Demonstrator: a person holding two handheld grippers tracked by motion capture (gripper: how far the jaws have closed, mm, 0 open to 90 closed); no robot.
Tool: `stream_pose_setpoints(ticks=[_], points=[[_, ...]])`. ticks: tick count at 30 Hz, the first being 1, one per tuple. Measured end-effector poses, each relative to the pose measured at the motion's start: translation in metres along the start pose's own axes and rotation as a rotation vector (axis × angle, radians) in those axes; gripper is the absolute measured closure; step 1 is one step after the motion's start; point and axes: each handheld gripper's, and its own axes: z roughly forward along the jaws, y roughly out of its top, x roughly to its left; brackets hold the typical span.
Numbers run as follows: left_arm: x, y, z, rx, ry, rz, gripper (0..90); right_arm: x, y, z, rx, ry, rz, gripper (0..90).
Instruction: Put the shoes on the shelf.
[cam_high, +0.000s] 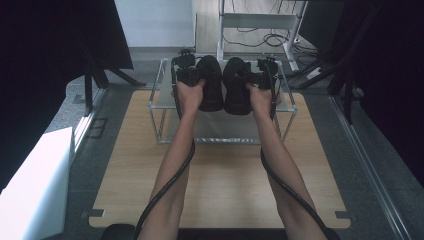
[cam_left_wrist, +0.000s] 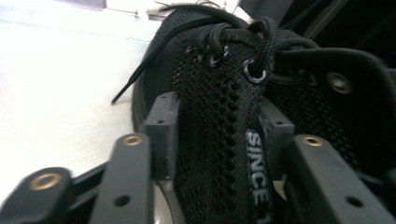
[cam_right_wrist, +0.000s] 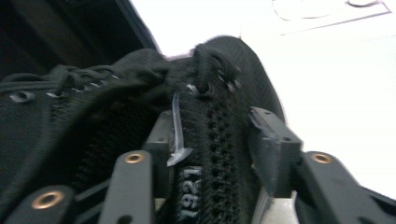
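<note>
I have each shoe pinched at the collar, left gripper (cam_left_wrist: 215, 140) on the left shoe (cam_high: 210, 82), right gripper (cam_right_wrist: 217, 149) on the right shoe (cam_high: 236, 85), toes pointing away, side by side over the glass shelf (cam_high: 225, 132).

Left gripper view: a black mesh shoe (cam_left_wrist: 219, 116) carries a dark strip (cam_left_wrist: 258, 175) down its side, printed in pale capitals "SINCE", followed by a "1" cut off at the picture's lower edge. Right gripper view: the other black mesh shoe (cam_right_wrist: 219, 126) bears a matching strip (cam_right_wrist: 190, 193) printed with the number "1921". High view: no lettering can be read.
</note>
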Motion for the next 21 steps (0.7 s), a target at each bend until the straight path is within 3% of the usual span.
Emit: stream_pose_setpoints(ticks=[2,3,4,9,10,11,12,13,14,15,17,19,21], points=[[0.004,-0.002,0.0,-0.015,-0.052,-0.012,49.8,-0.003,0.001,0.0,-0.003,0.051,0.024,48.4],[0.004,-0.002,0.0,-0.015,-0.052,-0.012,47.0,-0.003,0.001,0.0,-0.003,0.051,0.024,48.4],[0.007,-0.003,-0.001,-0.023,-0.09,-0.024,43.6,-0.008,0.001,0.0,-0.005,0.102,0.037,42.9],[0.011,-0.005,-0.007,-0.042,-0.143,-0.025,39.2,-0.014,0.001,-0.004,-0.034,0.183,0.047,36.9],[0.013,-0.006,-0.013,-0.051,-0.174,-0.007,39.8,-0.015,0.002,-0.006,-0.035,0.203,0.05,37.5],[0.013,-0.006,-0.013,-0.051,-0.174,-0.007,41.0,-0.015,0.002,-0.006,-0.035,0.203,0.05,37.5],[0.015,-0.007,-0.019,-0.067,-0.207,-0.02,40.7,-0.016,0.004,-0.011,-0.044,0.236,0.053,38.1],[0.015,-0.007,-0.019,-0.067,-0.207,-0.02,41.3,-0.016,0.004,-0.011,-0.044,0.236,0.053,38.1],[0.017,-0.008,-0.022,-0.076,-0.226,-0.023,42.7,-0.018,0.005,-0.019,-0.068,0.275,0.066,38.9],[0.018,-0.008,-0.026,-0.082,-0.241,-0.024,42.7,-0.018,0.005,-0.019,-0.068,0.275,0.066,40.1],[0.02,-0.01,-0.035,-0.099,-0.259,-0.018,45.6,-0.022,0.006,-0.033,-0.094,0.328,0.088,41.3],[0.022,-0.013,-0.044,-0.112,-0.27,-0.009,46.8,-0.024,0.006,-0.036,-0.099,0.342,0.094,42.0],[0.025,-0.019,-0.054,-0.127,-0.291,0.003,53.7,-0.031,0.002,-0.049,-0.108,0.378,0.092,47.5]])
